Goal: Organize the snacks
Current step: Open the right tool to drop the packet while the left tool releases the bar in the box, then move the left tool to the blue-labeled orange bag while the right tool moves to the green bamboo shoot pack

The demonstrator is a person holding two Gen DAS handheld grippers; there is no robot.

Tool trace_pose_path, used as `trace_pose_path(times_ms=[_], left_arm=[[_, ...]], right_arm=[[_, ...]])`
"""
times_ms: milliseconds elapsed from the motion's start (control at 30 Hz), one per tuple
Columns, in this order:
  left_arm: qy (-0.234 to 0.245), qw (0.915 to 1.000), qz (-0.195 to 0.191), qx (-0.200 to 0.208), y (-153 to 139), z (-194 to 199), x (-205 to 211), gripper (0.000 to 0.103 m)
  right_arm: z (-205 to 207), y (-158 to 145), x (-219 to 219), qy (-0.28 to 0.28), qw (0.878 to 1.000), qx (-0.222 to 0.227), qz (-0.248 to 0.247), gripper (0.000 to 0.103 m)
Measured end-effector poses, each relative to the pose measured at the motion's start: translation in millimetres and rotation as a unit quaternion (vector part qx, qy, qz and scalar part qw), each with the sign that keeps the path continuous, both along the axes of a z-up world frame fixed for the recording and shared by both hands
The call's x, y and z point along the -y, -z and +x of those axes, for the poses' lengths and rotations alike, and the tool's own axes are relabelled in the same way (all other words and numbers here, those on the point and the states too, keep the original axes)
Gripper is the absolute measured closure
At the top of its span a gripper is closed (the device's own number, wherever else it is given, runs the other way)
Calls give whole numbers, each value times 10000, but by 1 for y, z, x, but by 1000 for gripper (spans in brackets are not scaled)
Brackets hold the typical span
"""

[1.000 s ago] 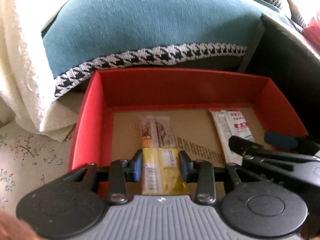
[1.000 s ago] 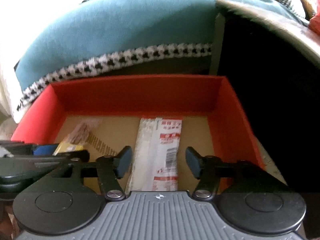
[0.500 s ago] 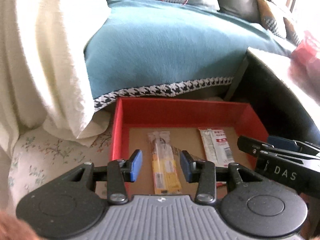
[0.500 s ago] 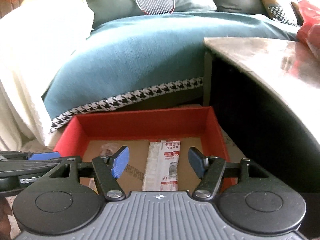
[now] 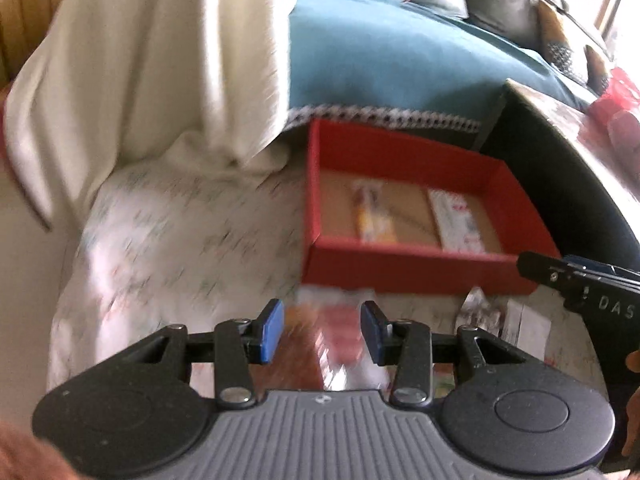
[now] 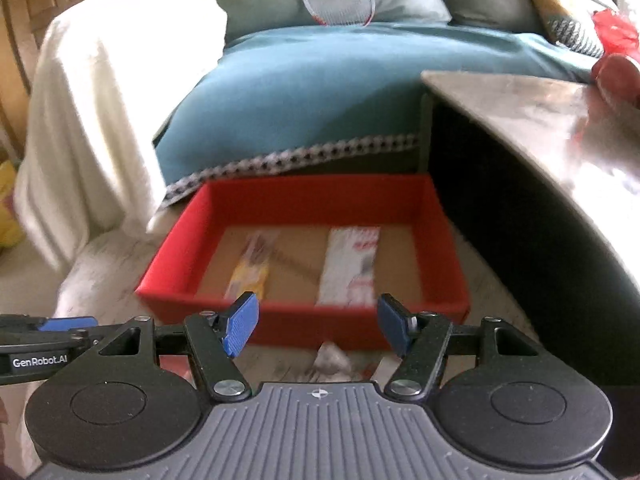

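A red box point(image 5: 420, 270) point(image 6: 172, 256) sits on a floral cloth. Inside it lie a yellow snack packet point(image 5: 372, 216) point(image 6: 248, 272) and a white-and-red packet point(image 5: 456, 220) point(image 6: 352, 264). My left gripper point(image 5: 323, 332) is open and holds nothing. It hovers in front of the box over blurred red and orange packets point(image 5: 340, 336) lying on the cloth. My right gripper point(image 6: 317, 328) is open and empty, just short of the box's near wall. A crinkled clear wrapper point(image 5: 476, 308) point(image 6: 330, 356) lies before the box. Each view catches the other gripper at its edge point(image 5: 580, 284) point(image 6: 60, 326).
A teal sofa cushion with a houndstooth hem point(image 6: 320, 92) rises behind the box. A white throw point(image 5: 160, 60) hangs at the left. A dark table with a glossy top point(image 6: 540, 128) stands close on the right. The floral cloth point(image 5: 160, 240) stretches left of the box.
Both grippers have pulled back and upward out of the box, which now looks smaller and farther. The left view has swung leftward, and loose packets in front of the box have come into sight.
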State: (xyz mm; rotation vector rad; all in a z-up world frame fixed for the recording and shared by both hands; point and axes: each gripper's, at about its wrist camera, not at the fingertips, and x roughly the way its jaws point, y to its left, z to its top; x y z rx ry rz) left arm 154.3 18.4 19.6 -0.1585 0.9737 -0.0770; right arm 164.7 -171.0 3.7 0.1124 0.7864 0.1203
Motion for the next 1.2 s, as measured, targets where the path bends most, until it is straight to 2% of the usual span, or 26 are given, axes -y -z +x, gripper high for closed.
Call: trace_pose_path(times_ms=[67,200,300,367,500,700,833,967,1067,1200], left_arm=[[-155,9998,-49,-112,6,-15,-13,67],[-521,9982,-83,-287,19,-38,-35,67],[-603,9971,-93,-447,28,-54,-44,67],[-660,9964,-64,-522,32,-63,-48,66],[-949,9940,-136,-531,38,-79,-62,55],[-1097,9908,-342,-718,54,-79,-69,46],[-1075,9917,-139,-696,61,-73,-61,45],[-894,9942,15,-596,62,-70,-52,46],[-705,9963,63,-489,57,-74,-48,58],[-451,9980,-75,-440,51,-83,-46,67]], right_arm=[[-10,0,-6,-87,9999,3,-81,27],[-28,5,-16,-210,9997,-114,-39,27],[-39,12,-26,-350,9989,-296,84,27],[-46,15,-35,-440,9985,-325,-44,27],[-59,20,-48,-580,9974,-415,-104,27],[-70,33,-62,-731,9952,-601,-268,26],[-70,43,-63,-693,9941,-767,-339,23],[-66,50,-61,-599,9935,-919,-298,23],[-66,54,-62,-575,9929,-1008,-247,22],[-69,64,-68,-460,9917,-1187,-152,18]])
